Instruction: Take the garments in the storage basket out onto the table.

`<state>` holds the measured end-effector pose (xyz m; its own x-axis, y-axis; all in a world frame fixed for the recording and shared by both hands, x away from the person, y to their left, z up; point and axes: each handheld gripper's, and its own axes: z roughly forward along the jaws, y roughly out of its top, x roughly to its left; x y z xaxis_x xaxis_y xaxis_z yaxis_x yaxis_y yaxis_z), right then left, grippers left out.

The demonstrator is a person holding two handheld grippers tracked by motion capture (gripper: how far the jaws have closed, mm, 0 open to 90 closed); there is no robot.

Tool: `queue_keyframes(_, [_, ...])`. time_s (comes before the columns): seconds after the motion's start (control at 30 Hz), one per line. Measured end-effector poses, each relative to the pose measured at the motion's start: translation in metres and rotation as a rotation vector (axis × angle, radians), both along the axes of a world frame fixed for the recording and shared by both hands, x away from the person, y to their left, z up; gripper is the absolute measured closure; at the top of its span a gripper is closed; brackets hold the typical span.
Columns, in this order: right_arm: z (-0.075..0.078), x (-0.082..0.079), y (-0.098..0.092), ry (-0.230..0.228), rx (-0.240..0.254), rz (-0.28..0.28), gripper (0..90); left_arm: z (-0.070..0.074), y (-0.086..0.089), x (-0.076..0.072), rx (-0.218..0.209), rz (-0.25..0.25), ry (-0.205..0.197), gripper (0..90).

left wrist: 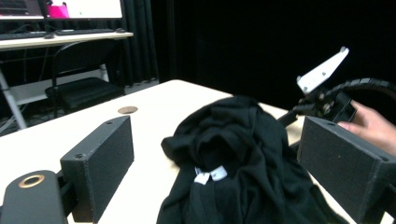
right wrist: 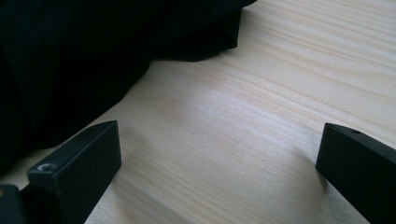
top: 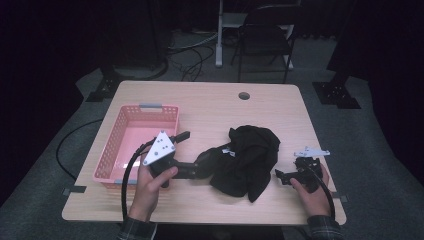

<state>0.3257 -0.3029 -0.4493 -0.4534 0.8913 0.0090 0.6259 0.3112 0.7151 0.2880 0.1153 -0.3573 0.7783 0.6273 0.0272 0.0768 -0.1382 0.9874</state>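
The table (top: pixel 210 107), a light wooden top with a round cable hole near its far edge, occupies the centre of the high view. The black garment (top: pixel 245 160) lies crumpled right of centre in that view, a small white label showing on its upper left fold. In the left gripper view the garment (left wrist: pixel 233 158) fills the lower middle of the frame, the label at lower centre; in the right gripper view its dark cloth (right wrist: pixel 70 60) covers the upper left of the frame.

The pink basket (top: pixel 137 142) stands on the table at centre left of the high view, its long side running toward the far edge.

The left gripper (top: pixel 192 150), held in the left hand (top: pixel 150 187), sits between basket and garment. Its jaws stand wide apart, one on each side of the garment's near edge, pads clear of the cloth and holding nothing.

The right gripper (top: pixel 281 175), held in the right hand (top: pixel 312 192), rests low at the right of the garment. Its jaws are spread wide over bare wood, close to the cloth and holding nothing.
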Motion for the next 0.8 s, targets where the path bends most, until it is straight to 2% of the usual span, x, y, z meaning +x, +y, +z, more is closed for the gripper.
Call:
queue_keyframes(0.33, [0.0, 0.0, 0.0, 0.0, 0.0, 0.0, 0.0, -0.038, -0.013, -0.018, -0.056, 0.008, -0.02, 10.4])
queue_keyframes(0.4, [0.0, 0.0, 0.0, 0.0, 0.0, 0.0, 0.0, -0.046, -0.015, -0.019, -0.068, 0.0, -0.007, 10.4])
queue_keyframes(0.5, [0.0, 0.0, 0.0, 0.0, 0.0, 0.0, 0.0, -0.054, -0.019, -0.022, -0.084, -0.012, -0.006, 10.4])
queue_keyframes(0.57, [0.0, 0.0, 0.0, 0.0, 0.0, 0.0, 0.0, -0.058, -0.021, -0.022, -0.07, -0.011, -0.009, 10.4])
queue_keyframes(0.8, [0.0, 0.0, 0.0, 0.0, 0.0, 0.0, 0.0, -0.073, -0.027, -0.025, -0.096, -0.027, -0.001, 10.3])
